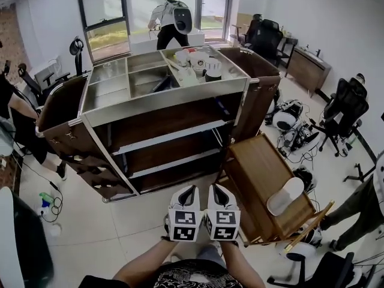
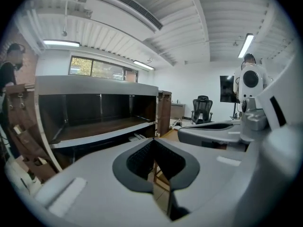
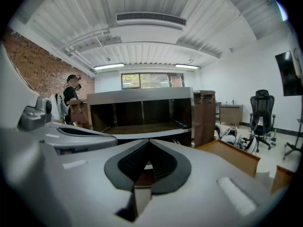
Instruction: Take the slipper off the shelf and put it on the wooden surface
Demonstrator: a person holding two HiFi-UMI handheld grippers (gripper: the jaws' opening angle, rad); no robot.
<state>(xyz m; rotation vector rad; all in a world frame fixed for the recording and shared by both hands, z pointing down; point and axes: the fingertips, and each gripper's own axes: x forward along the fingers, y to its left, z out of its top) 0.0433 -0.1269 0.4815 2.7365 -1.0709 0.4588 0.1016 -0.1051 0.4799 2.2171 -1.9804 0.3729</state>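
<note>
A white slipper point(image 1: 285, 195) lies on the tilted wooden surface point(image 1: 255, 167), to the right of the dark shelf cart point(image 1: 168, 138). My two grippers are held side by side low in the head view, just in front of the cart's bottom. The left gripper point(image 1: 188, 189) point(image 2: 154, 141) is shut with nothing in it. The right gripper point(image 1: 217, 188) point(image 3: 149, 142) is shut and empty too. Both gripper views look toward the cart's open shelves point(image 2: 99, 131) point(image 3: 142, 126), which show no slipper. The wooden surface's edge point(image 3: 232, 156) shows at the right of the right gripper view.
Dishes and tubs point(image 1: 198, 62) sit on top of the cart. A person point(image 1: 171, 23) bends over by the far window; another stands at the left point(image 1: 12, 113). Office chairs point(image 1: 345, 110) and white machines with cables point(image 1: 288, 116) crowd the floor on the right.
</note>
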